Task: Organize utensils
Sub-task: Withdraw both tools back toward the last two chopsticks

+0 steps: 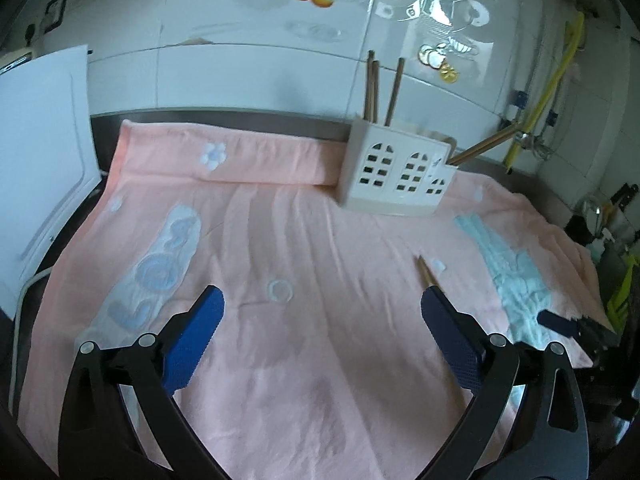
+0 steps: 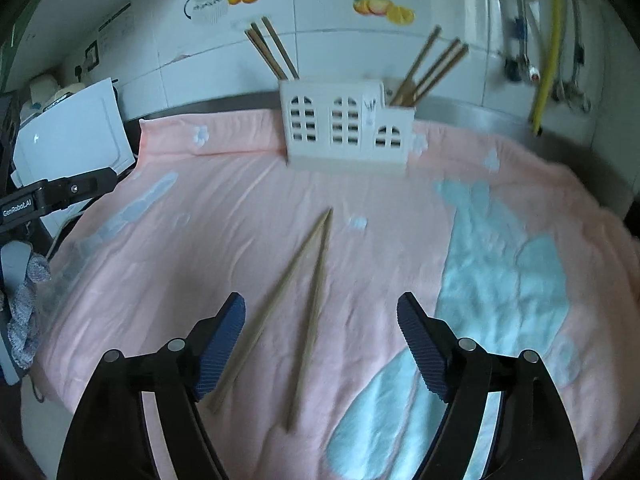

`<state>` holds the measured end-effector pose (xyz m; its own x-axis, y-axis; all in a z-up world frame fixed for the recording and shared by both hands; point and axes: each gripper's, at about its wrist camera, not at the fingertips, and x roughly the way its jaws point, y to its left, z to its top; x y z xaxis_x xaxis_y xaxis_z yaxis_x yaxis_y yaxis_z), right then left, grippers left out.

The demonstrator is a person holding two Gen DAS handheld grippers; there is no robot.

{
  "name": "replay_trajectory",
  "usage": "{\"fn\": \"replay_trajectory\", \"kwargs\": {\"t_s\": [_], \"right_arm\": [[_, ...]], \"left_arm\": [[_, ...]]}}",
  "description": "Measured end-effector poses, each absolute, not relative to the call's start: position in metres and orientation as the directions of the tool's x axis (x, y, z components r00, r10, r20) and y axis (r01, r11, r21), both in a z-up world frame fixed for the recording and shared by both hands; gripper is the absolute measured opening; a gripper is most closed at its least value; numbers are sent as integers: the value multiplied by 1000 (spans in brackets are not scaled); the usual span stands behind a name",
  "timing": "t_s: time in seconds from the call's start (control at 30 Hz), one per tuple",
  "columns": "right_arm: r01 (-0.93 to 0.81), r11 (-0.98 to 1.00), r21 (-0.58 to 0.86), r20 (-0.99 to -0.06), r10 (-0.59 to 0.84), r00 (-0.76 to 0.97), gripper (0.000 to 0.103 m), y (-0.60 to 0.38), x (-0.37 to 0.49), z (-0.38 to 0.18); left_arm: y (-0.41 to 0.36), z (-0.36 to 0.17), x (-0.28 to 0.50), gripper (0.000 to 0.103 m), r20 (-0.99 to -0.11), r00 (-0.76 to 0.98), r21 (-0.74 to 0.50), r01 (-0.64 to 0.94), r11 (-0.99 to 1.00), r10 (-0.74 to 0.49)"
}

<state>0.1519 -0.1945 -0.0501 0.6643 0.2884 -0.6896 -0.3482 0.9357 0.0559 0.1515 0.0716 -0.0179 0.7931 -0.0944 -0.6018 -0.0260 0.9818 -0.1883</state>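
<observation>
Chopsticks (image 2: 308, 304), two loose ones, lie on the pink towel (image 2: 224, 208) in front of the white holder (image 2: 346, 128), tips touching on the holder's side and splaying apart toward me. My right hand-held gripper (image 2: 320, 340) hangs released over their near ends; the left hand-held gripper (image 1: 320, 332) is released too, off to the holder's left (empty). I judge the best grasp takes one stick near its middle, squarely across, lifting level before tipping it upright into a holder compartment already carrying sticks.
</observation>
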Motion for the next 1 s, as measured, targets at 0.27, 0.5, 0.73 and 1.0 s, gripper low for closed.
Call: {"fn": "replay_trajectory", "kwargs": {"t_s": [0.27,0.5,0.73,1.0], "right_arm": [[-326,939,111,-725,301,619,65,-195,140,-74],[-322,935,145,-747,317,584,47,-193,144,-87],[-337,927,165,-758,338,558,34,-185,150,-93],[-304,939,162,-772,313,553,21,-188,159,-97]], "left_arm": [[74,-26,143,98,-619,781,-188,-43,981,-84],[75,-34,139,98,-635,768,-194,-52,980,-85],[79,-41,137,98,-648,757,-202,-67,977,-82],[81,-48,135,98,-659,747,-208,-75,975,-83]]}}
